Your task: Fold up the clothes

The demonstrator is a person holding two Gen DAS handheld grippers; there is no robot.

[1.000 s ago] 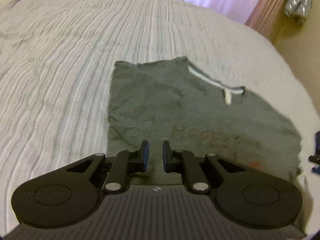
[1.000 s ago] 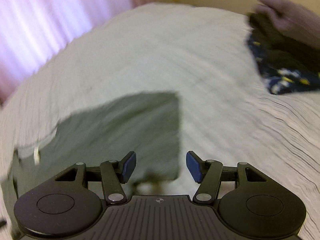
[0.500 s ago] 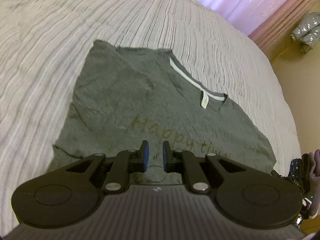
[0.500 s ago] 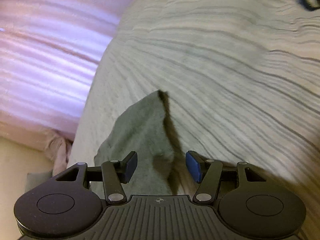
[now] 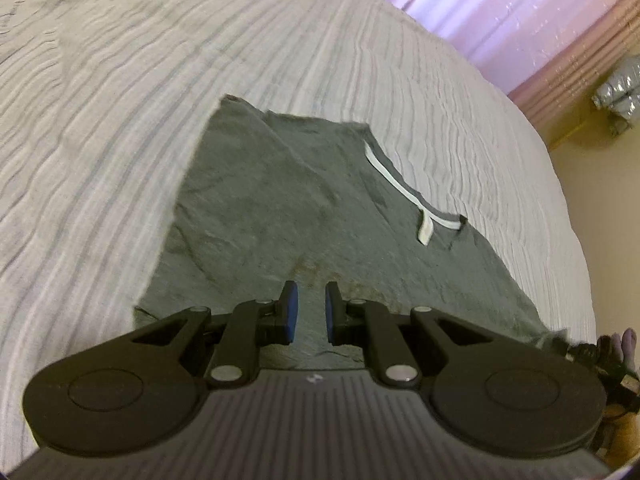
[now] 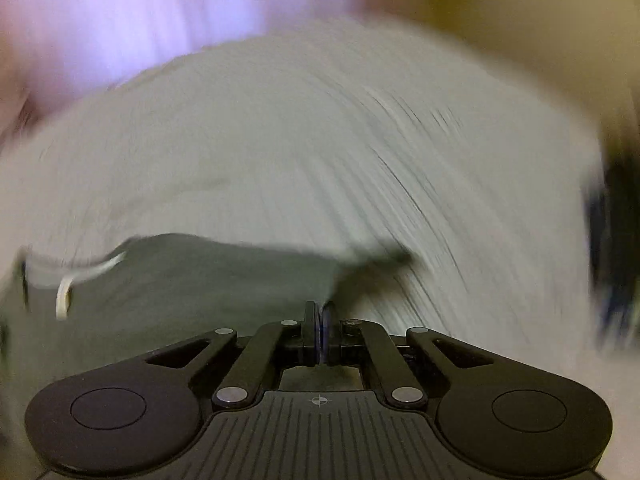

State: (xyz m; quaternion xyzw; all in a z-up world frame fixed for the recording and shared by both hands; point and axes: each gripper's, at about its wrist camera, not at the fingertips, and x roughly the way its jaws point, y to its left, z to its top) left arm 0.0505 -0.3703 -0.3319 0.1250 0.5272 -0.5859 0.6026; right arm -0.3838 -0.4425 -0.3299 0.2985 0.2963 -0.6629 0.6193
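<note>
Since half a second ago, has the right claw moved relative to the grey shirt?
Yes. The right claw has swung around: the grey shirt now spreads to its left across the bedspread, and its jaws have shut.

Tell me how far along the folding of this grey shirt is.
Partly done: the grey T-shirt lies on the bedspread, sides apparently folded in. The right hand-held gripper looks shut at its edge; the left hand-held gripper hovers slightly open. Final folds remain.

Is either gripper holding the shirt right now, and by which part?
The left gripper holds nothing. The right gripper is shut at the grey shirt edge; too blurred to tell.
</note>
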